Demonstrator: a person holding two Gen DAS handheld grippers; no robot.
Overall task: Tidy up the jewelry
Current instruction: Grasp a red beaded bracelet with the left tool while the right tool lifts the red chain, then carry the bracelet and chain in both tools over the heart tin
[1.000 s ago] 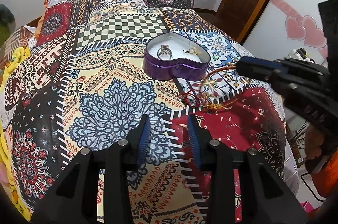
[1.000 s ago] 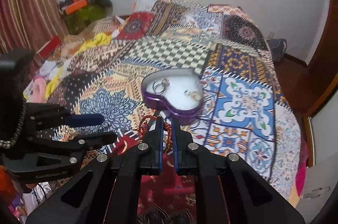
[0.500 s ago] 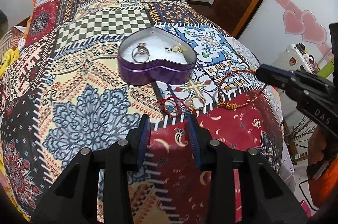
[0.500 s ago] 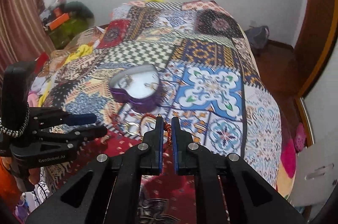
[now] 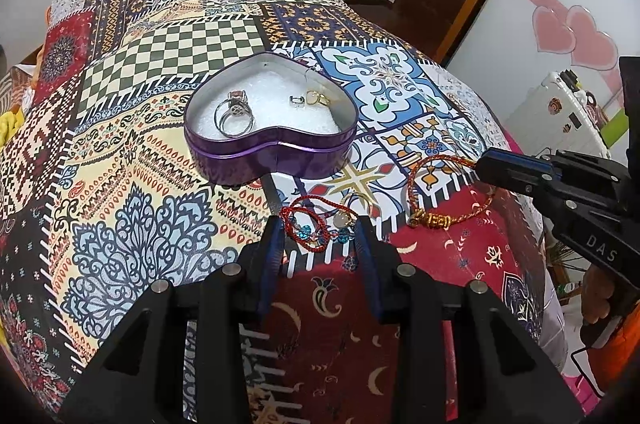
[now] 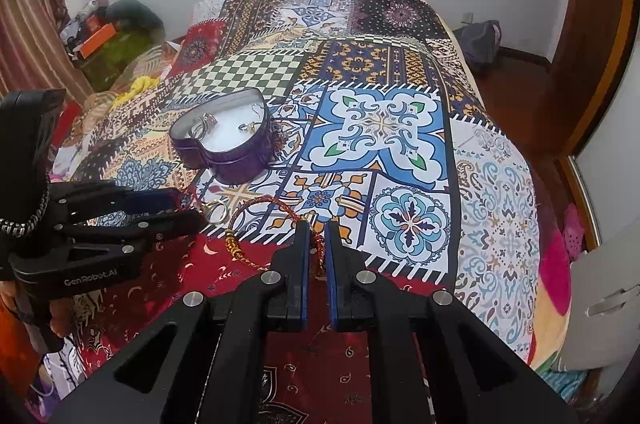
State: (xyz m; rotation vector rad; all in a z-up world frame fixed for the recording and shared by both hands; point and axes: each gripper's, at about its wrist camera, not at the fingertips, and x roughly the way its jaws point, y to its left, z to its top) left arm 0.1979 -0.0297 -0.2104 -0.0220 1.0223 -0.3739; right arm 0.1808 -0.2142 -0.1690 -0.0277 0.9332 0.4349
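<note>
**Right claw drags cord bracelet clear as left claw moves in on the red one**

Right claw (image 6: pixel 316 224), nearly shut, pinches the braided cord bracelet (image 5: pixel 448 191); its loop and gold knot trail on the bedspread (image 5: pixel 120 151) beside the heart-shaped tin (image 5: pixel 272 159). A second ago this bracelet lay tangled with the others close to the tin; now it sits stretched out apart from them. Left claw (image 5: pixel 318 224) is wide open and holds nothing, and it has come forward until the red beaded bracelet (image 5: pixel 308 228) lies right between its tips. Rings (image 5: pixel 234 115) already rest inside the tin. With the tangle separated, each bracelet can probably be lifted into the tin singly, without snagging.
</note>
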